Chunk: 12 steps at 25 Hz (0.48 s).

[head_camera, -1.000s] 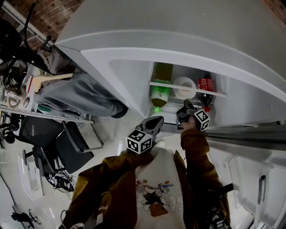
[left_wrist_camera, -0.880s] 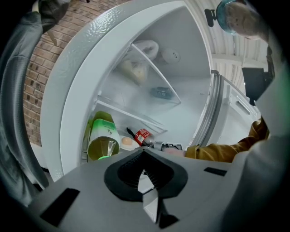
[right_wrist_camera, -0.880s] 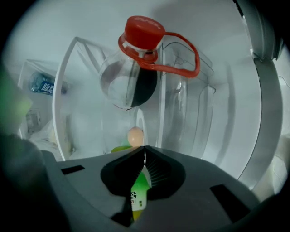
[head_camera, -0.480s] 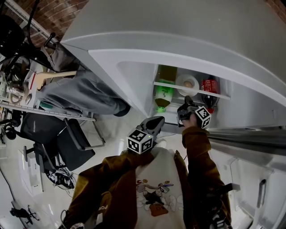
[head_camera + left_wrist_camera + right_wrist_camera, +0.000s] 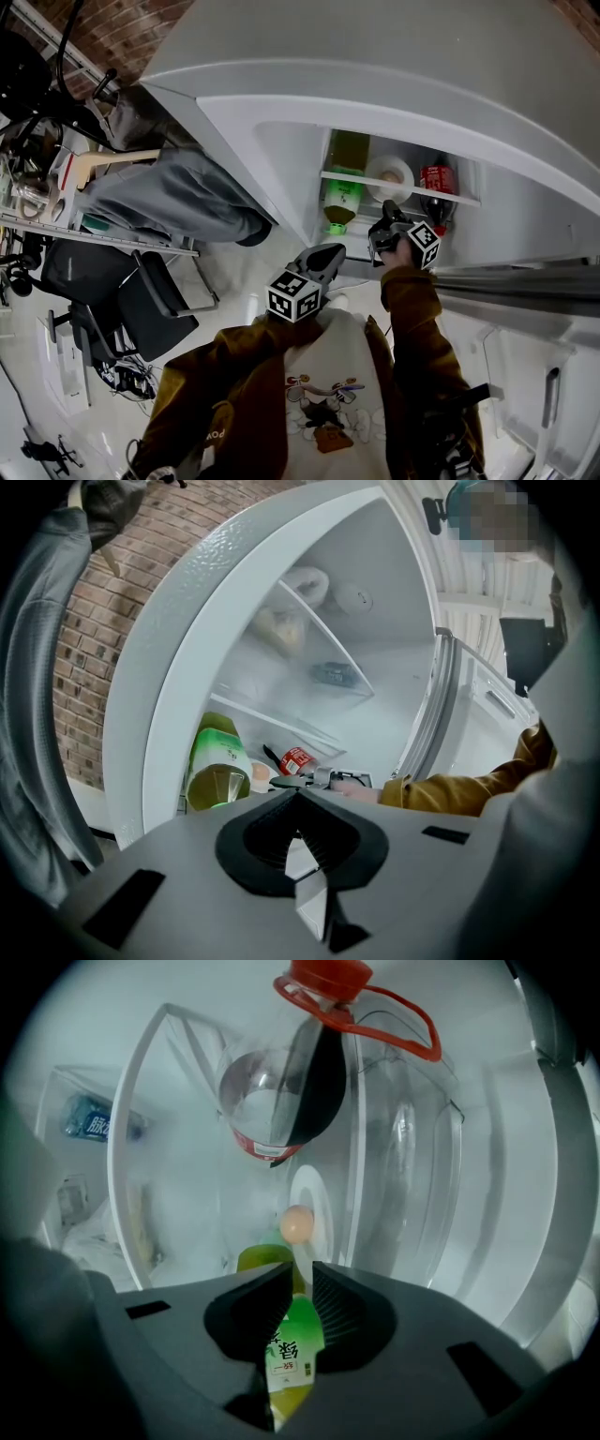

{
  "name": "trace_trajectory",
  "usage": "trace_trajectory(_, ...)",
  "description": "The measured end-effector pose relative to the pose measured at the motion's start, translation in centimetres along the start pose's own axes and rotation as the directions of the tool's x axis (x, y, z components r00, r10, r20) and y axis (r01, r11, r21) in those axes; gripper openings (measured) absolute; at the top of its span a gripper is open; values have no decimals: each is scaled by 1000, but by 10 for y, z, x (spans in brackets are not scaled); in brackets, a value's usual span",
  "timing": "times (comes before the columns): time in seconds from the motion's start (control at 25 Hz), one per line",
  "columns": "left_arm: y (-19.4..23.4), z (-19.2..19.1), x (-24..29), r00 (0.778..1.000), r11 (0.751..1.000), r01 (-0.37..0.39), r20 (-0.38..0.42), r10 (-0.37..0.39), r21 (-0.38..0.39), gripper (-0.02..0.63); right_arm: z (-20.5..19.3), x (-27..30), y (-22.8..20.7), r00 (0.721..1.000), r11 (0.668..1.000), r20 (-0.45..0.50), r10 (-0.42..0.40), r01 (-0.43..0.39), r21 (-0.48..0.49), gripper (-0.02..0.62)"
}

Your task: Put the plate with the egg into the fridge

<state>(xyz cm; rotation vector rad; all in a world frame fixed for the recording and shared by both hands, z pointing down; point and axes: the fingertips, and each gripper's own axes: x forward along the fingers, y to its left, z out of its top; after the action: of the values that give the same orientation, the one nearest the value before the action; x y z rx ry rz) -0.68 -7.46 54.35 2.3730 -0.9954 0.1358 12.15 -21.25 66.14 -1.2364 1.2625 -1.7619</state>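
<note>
Head view: right gripper [image 5: 385, 228] jaws opening around plate [image 5: 376, 184] rim, green bottle [image 5: 339, 192] left, cola bottle [image 5: 433, 183] right; left gripper [image 5: 325, 252] jaws pressed together

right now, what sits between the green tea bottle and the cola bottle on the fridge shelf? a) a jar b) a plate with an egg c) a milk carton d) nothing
b: the plate with the egg sits between the green tea bottle and the cola bottle
</note>
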Motion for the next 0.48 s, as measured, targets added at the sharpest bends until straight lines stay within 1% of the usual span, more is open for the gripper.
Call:
trace_trajectory(0.28, -8, -2, 3, 1000, 1000, 23, -1, -23, 4, 6, 5, -16, 7, 999, 999, 5, 39, -38, -36, 48)
trace_trajectory(0.48, -14, -4, 5, 999, 999, 34, 0, -34, 6, 6, 10, -32, 16, 996, 993, 22, 86, -84, -82, 48)
